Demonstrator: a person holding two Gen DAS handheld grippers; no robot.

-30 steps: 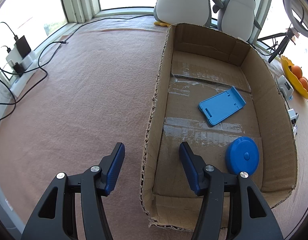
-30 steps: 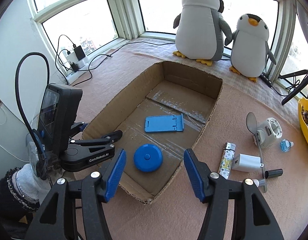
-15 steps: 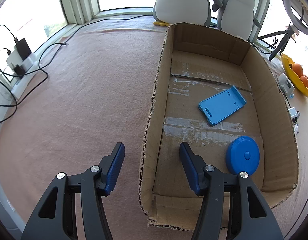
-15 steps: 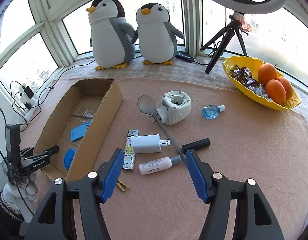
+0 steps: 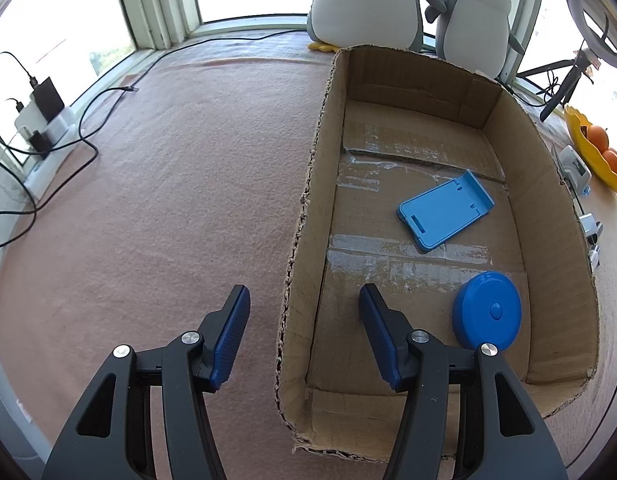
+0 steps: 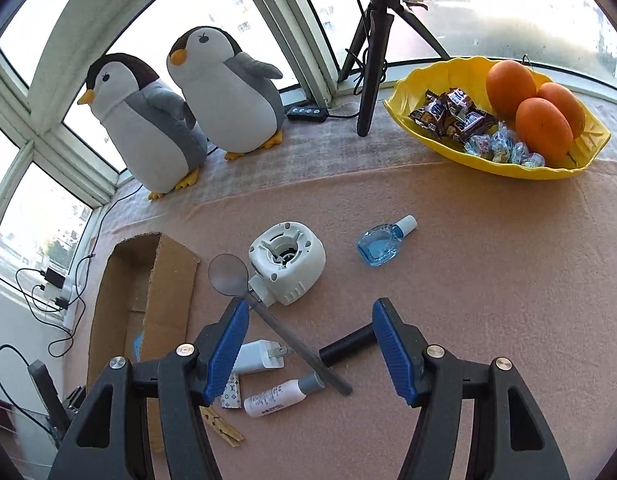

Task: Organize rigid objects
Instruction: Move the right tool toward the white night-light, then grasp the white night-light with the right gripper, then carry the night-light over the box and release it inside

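Observation:
A cardboard box (image 5: 308, 216) holds a blue phone stand (image 5: 444, 208) and a round blue disc (image 5: 486, 310). My left gripper (image 5: 303, 292) hovers open astride the box's left wall, touching nothing. My right gripper (image 6: 311, 306) is open above loose items on the pink cloth. Below and between its fingers lie a grey spoon (image 6: 228, 276) and a black cylinder (image 6: 346, 346). Nearby are a white charger (image 6: 256, 356), a small white bottle (image 6: 276, 396), a patterned lighter (image 6: 230, 394), a clothespin (image 6: 220, 426), a white round device (image 6: 286, 266) and a blue bottle (image 6: 378, 246).
A yellow bowl (image 6: 504, 164) of oranges and sweets stands at the back right beside a tripod (image 6: 368, 60). Two plush penguins (image 6: 228, 92) stand by the window. Cables and chargers (image 5: 40, 120) lie at the left edge. The box (image 6: 170, 288) is left of the loose items.
My right gripper has swung away from over the box to above the loose items on the cloth, rolling as it went. The left gripper has stayed in place.

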